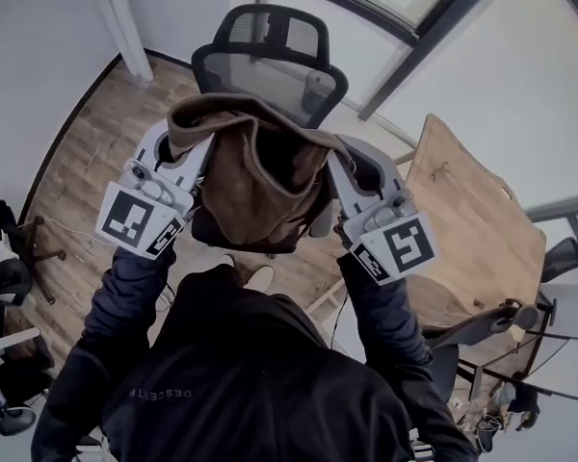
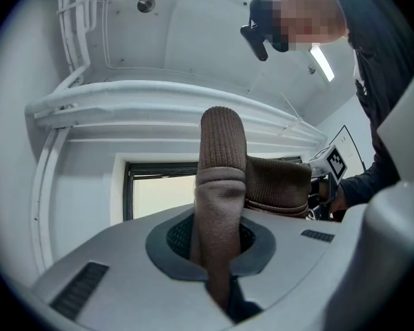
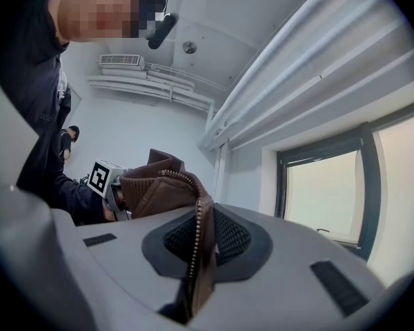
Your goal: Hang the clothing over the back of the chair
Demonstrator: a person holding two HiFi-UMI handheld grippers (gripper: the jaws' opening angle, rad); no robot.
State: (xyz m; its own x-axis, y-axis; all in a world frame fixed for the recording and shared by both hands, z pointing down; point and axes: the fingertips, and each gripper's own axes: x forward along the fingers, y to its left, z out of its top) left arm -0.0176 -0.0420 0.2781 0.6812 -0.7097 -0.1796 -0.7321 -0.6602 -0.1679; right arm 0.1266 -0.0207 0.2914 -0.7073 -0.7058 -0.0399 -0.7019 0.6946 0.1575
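A brown jacket [image 1: 260, 176] hangs between my two grippers, held up in front of a black mesh office chair [image 1: 270, 70]. My left gripper [image 1: 195, 166] is shut on the jacket's ribbed knit edge [image 2: 221, 185]. My right gripper [image 1: 332, 176] is shut on the jacket's zipper edge [image 3: 199, 250]. The jacket covers the chair's seat and the lower part of its back. The headrest [image 1: 270, 32] and upper backrest show above the cloth. In the gripper views the cloth rises out from between the jaws.
A wooden table [image 1: 472, 229] stands at the right with another dark chair [image 1: 491, 325] beside it. Wood floor [image 1: 87, 162] lies at the left, with a black chair base [image 1: 19, 248] near the left edge. White walls and a window frame [image 1: 405, 27] lie beyond the chair.
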